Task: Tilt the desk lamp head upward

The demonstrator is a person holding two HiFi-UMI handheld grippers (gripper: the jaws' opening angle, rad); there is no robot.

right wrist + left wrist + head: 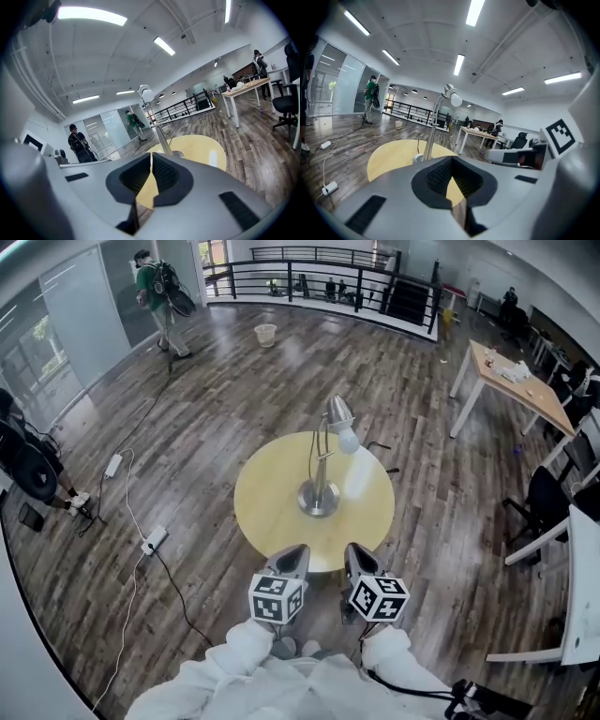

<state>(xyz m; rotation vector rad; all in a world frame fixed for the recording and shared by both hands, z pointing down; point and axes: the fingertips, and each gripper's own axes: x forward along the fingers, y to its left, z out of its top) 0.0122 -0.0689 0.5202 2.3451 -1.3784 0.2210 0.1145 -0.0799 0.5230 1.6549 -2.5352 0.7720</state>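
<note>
Two grippers hang side by side at the near rim of a round yellow table [272,498]. The left gripper [293,557] has its jaws pressed together with nothing between them; in the left gripper view only the table top shows past the dark pads [438,177]. The right gripper [359,559] is likewise closed to a thin slit and holds nothing. Neither touches the lamp.

The lamp [322,460] stands upright at the middle of the table, well apart from both grippers. Its round metal base [319,500] rests flat on the top, and a thin stem rises from it. The lamp head [338,412] sits at the far end of the stem and points down and to the right, with the white bulb [348,440] showing under the shade. A cord [380,446] trails off the table's far right side.

On the wood floor, a power strip [155,540] lies to the left. A person in green [153,287] walks at the far left, and a bucket [266,334] stands near the far railing [319,268]. A desk [511,381] and a black chair [546,498] are to the right.
</note>
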